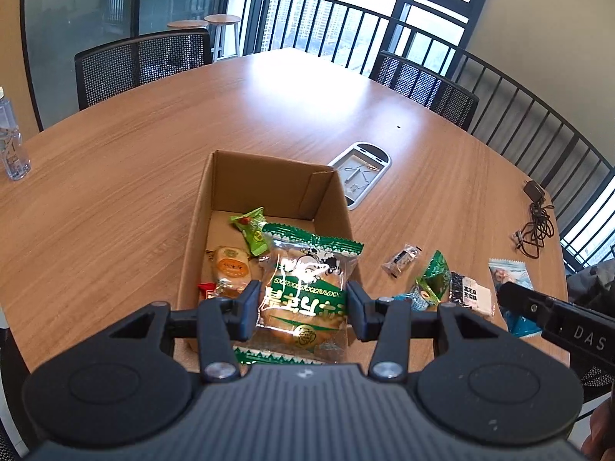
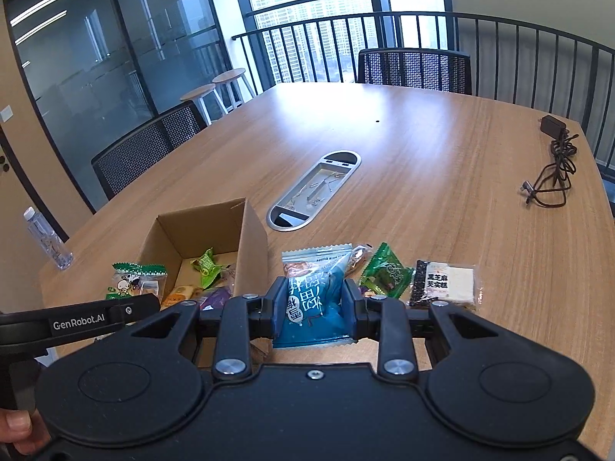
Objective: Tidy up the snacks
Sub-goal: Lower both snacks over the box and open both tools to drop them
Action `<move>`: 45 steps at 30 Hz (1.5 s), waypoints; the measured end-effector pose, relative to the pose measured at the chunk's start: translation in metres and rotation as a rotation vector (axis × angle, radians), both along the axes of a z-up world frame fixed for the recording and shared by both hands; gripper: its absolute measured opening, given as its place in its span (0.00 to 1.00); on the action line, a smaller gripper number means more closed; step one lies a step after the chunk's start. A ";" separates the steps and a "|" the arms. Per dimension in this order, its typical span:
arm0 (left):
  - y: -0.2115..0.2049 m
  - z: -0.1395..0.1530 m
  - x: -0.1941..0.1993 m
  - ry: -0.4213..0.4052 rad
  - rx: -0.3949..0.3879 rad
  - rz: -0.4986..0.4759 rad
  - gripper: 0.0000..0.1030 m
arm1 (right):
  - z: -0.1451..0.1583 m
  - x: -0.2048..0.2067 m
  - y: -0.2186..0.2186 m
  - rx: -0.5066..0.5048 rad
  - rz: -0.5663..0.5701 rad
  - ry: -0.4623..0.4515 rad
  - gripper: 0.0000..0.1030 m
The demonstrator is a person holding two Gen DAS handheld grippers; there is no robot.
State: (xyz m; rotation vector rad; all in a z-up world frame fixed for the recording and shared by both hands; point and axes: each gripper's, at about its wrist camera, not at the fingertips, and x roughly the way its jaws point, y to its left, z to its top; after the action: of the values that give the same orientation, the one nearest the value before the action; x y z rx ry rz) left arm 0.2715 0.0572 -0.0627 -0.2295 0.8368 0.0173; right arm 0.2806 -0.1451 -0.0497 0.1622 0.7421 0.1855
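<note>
An open cardboard box (image 1: 269, 176) (image 2: 253, 238) stands on the wooden table with several wrapped snacks inside, among them a small green packet (image 1: 251, 230) (image 2: 207, 265) and an orange-labelled cake (image 1: 230, 267). My left gripper (image 1: 303, 307) is shut on a clear cake packet with green edges (image 1: 307, 280) (image 2: 134, 280), held over the box's near right corner. My right gripper (image 2: 313, 299) is shut on a blue snack bag (image 2: 311, 299) (image 1: 515, 299), just right of the box. On the table to the right lie a green packet (image 2: 384, 272) (image 1: 432, 278) and a black-and-white sesame cake (image 2: 446, 282) (image 1: 471, 292).
A grey oval cable hatch (image 2: 315, 188) (image 1: 361, 169) is set in the table behind the box. A small clear-wrapped snack (image 1: 401, 259) lies near it. A black charger with cable (image 2: 553, 161) (image 1: 536, 219) lies far right, a water bottle (image 1: 11, 142) (image 2: 48, 242) far left. Mesh chairs ring the table.
</note>
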 end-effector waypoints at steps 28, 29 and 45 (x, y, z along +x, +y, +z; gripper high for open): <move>0.043 -0.037 0.065 0.040 -0.063 0.037 0.50 | -0.007 0.042 0.067 -0.055 0.125 0.034 0.29; 0.045 -0.036 0.064 0.038 -0.062 0.043 0.51 | -0.008 0.044 0.069 -0.055 0.131 0.036 0.29; 0.087 -0.016 0.045 0.022 -0.039 0.161 0.69 | -0.003 0.049 0.104 -0.012 0.246 0.034 0.47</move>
State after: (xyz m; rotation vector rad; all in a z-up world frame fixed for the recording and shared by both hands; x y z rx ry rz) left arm 0.3168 0.1438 -0.0787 -0.3338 0.8396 0.1548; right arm 0.3294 -0.0413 -0.0532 0.0621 0.7966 0.4131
